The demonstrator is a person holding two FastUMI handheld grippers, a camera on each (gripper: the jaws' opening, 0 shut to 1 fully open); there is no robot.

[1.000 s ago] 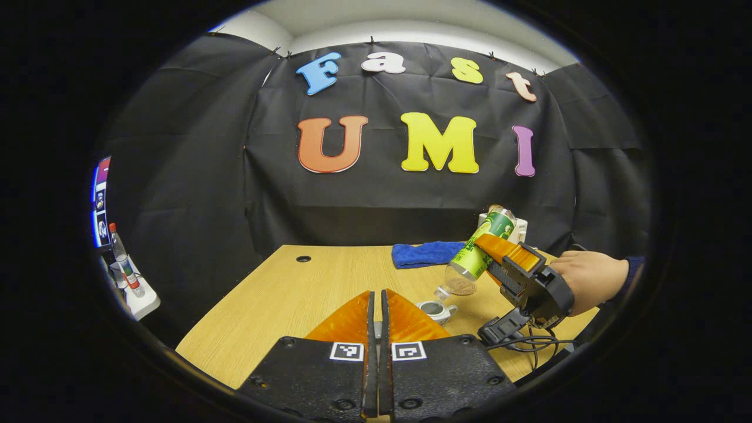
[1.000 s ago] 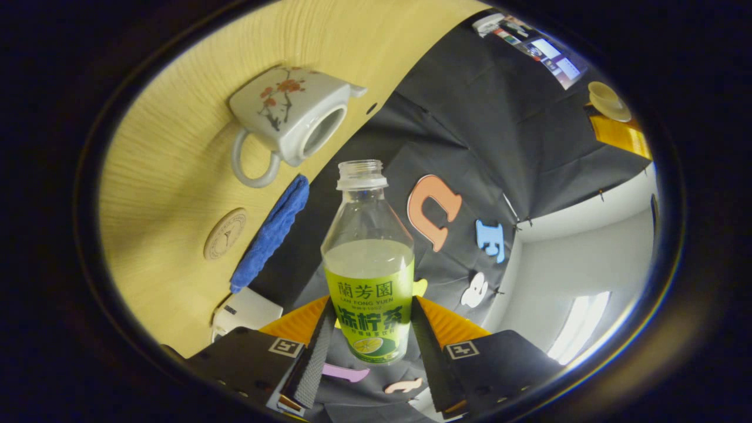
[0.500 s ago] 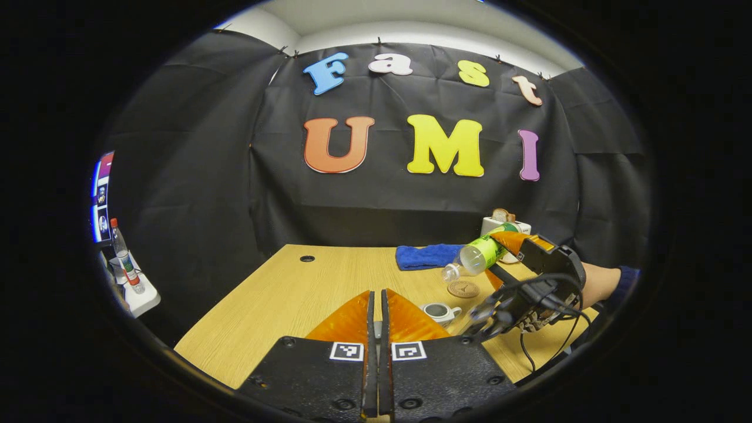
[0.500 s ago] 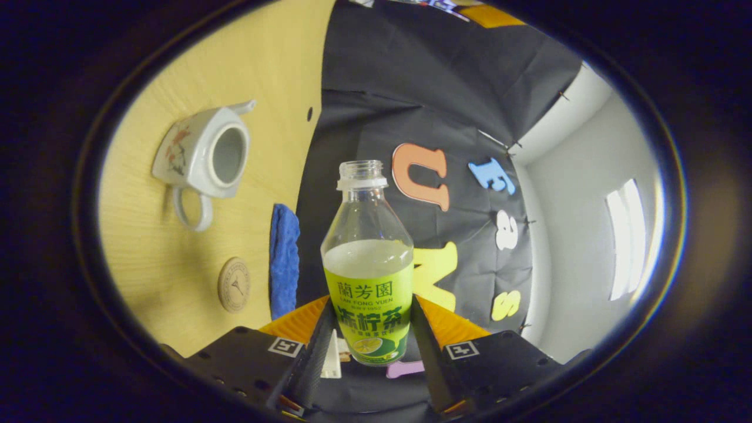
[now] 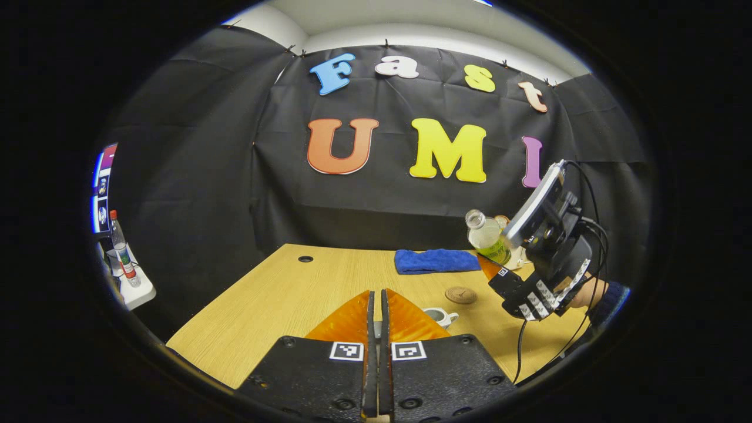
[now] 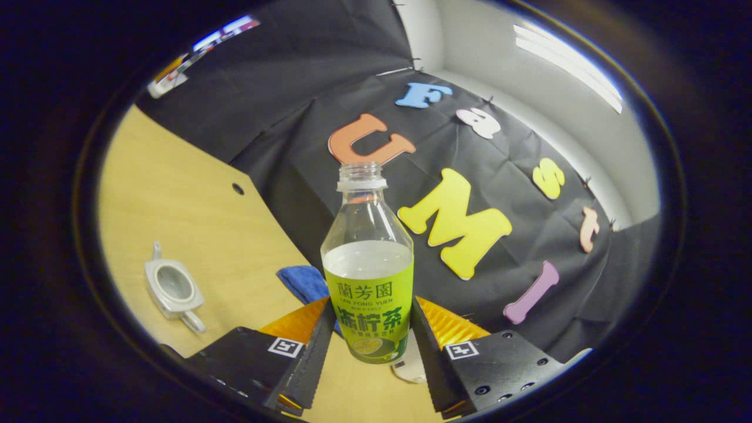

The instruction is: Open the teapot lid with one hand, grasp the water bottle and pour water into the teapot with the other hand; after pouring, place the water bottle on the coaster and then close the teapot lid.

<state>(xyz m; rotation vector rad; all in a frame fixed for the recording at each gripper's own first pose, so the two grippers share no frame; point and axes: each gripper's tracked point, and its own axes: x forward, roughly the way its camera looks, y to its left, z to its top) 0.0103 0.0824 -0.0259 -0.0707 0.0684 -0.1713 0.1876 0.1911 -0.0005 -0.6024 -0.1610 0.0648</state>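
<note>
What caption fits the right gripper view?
Right tongs grip a clear green-labelled water bottle above the lidless white ceramic teapot.

1 teapot (image 5: 439,317), 1 coaster (image 5: 461,295), 1 blue cloth (image 5: 436,261), 2 bottles (image 5: 486,236) (image 5: 122,251), 2 grippers (image 5: 377,329) (image 5: 490,267).

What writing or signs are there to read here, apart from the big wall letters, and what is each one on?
Water bottle: a green label with printed characters, left unquoted here.
Coaster: a faint mark in the middle, too small to read.
Screen at the far left: too small and blurred to read.
Left claw: two square coded markers, patterns rather than words.
</note>
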